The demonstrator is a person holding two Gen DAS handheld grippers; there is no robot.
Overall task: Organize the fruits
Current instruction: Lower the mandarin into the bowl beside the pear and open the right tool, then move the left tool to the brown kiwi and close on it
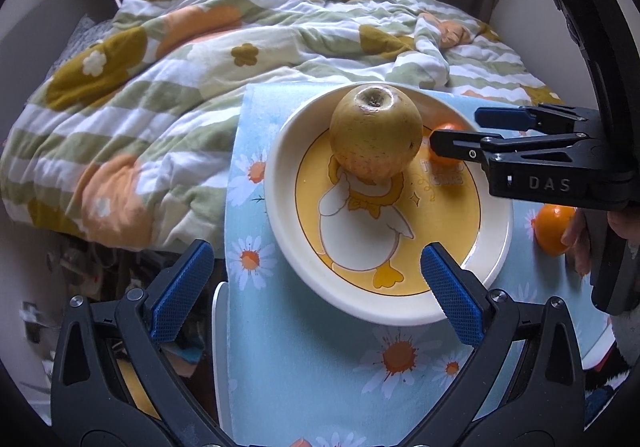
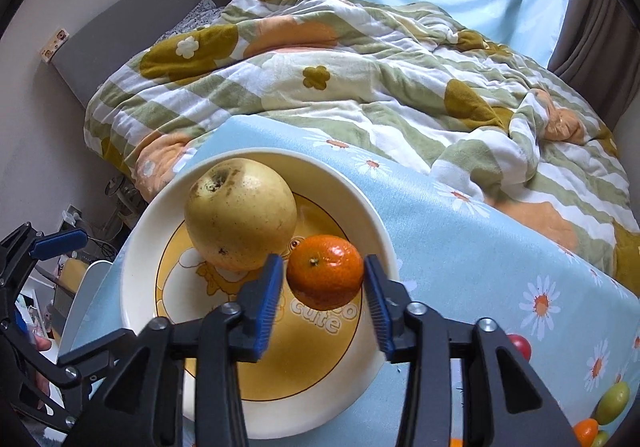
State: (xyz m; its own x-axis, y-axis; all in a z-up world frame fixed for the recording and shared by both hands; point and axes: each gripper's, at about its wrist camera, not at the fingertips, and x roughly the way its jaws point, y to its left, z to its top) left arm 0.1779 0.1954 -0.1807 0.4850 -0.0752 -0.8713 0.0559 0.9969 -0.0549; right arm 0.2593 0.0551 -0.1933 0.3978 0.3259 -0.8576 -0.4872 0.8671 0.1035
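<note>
Pear on the duck plate, tangerine between my right pads.

In the left wrist view, my left gripper point(image 1: 316, 287) stood wide apart at the lower frame, holding nothing, over the cream plate with a yellow duck print point(image 1: 288, 247); the round yellow-brown pear point(image 1: 376, 131) sat at centre. In the right wrist view, my right gripper point(image 2: 324, 287) bracketed the small orange tangerine point(image 2: 325, 272) just right of the pear point(image 2: 240, 213); I could not tell whether the pads pressed it.

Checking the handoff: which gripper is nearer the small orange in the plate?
Right. The right gripper has its fingers either side of the orange; the left gripper waits open at the plate's near rim.
</note>
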